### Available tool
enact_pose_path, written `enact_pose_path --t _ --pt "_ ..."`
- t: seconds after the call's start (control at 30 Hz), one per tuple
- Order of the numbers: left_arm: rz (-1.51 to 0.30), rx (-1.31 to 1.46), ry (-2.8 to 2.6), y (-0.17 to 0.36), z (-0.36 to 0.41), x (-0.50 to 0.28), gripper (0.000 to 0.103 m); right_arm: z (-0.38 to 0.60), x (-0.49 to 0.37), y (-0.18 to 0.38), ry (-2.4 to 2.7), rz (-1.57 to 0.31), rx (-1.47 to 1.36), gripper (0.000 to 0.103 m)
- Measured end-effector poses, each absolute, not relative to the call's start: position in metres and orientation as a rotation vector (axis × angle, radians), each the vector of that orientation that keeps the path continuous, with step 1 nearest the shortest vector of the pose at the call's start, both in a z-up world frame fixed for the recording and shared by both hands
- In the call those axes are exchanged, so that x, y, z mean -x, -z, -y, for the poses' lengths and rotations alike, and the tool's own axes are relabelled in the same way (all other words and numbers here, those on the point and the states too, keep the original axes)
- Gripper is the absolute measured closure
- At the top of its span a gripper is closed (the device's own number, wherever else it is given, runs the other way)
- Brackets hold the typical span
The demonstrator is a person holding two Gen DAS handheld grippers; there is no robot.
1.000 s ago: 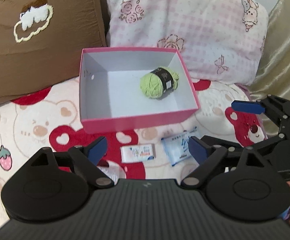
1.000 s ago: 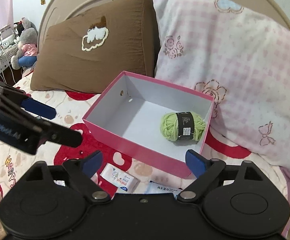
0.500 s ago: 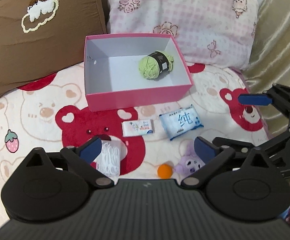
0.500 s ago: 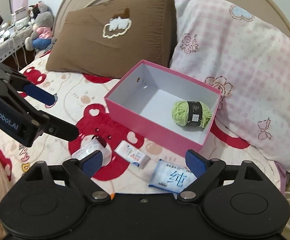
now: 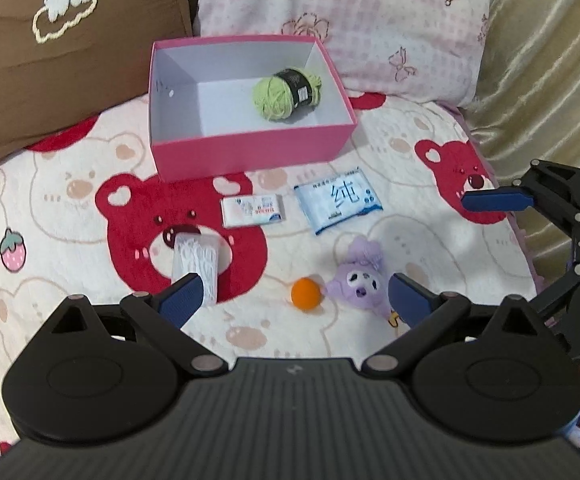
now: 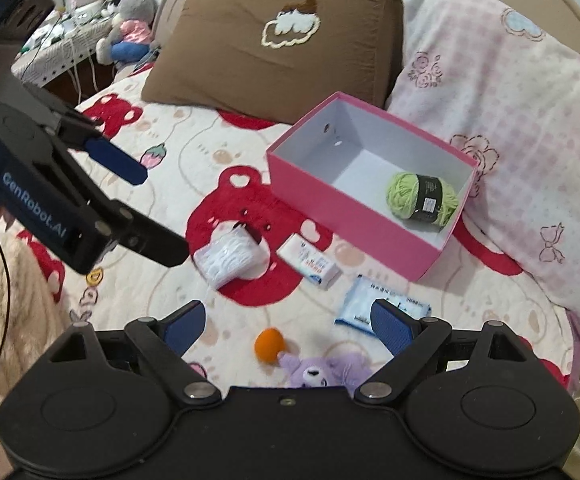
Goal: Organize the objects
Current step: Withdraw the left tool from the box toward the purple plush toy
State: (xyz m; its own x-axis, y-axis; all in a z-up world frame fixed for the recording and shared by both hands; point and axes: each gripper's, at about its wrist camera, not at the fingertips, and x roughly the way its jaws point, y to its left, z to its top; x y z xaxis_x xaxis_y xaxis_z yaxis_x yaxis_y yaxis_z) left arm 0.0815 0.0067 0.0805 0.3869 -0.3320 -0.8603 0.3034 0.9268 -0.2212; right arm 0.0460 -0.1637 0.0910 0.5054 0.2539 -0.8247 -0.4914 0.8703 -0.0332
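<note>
A pink box [image 5: 249, 152] [image 6: 330, 204] sits on the bear-print bedspread with a green yarn ball [image 5: 285, 94] [image 6: 422, 199] inside it. In front of the box lie a small white tissue pack [image 5: 251, 210] [image 6: 310, 263], a blue wipes pack [image 5: 338, 200] [image 6: 360, 304], a white clear-wrapped packet [image 5: 195, 262] [image 6: 227, 258], an orange ball [image 5: 306, 294] [image 6: 269, 344] and a purple plush toy [image 5: 360, 276] [image 6: 322, 372]. My left gripper [image 5: 292, 300] hovers open above the orange ball, holding nothing. My right gripper [image 6: 287, 324] is open and empty above the ball and plush.
A brown pillow [image 5: 49, 48] [image 6: 273, 40] and a pink checked pillow [image 5: 350, 20] [image 6: 510, 140] lean behind the box. A gold curtain [image 5: 550, 80] hangs at the right. A stuffed toy [image 6: 125, 28] and a cluttered side table [image 6: 57, 52] stand beyond the bed's far left.
Both grippers have pulled back from the box, so the packs, orange ball and plush toy came into view. The left jaws spread wider. The yarn ball stays in the box.
</note>
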Motion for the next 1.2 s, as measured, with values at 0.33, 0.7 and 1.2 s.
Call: enact_pose_path --t 0.33,0.7,1.2 --pt "-1.146 0.012 0.397 -0.055 0.005 -0.061 0.003 0.166 -0.022 -0.068 -0.509 -0.972 0.321 0.011" --pt "-1.195 0.117 0.391 -0.012 0.007 -0.055 0.003 0.167 -0.009 -0.04 -0.54 -1.006 0.351 0.011" --pt "-1.202 0.127 0.453 0.021 0.04 -0.056 0.005 0.198 -0.021 0.019 -0.592 -1.024 0.343 0.011"
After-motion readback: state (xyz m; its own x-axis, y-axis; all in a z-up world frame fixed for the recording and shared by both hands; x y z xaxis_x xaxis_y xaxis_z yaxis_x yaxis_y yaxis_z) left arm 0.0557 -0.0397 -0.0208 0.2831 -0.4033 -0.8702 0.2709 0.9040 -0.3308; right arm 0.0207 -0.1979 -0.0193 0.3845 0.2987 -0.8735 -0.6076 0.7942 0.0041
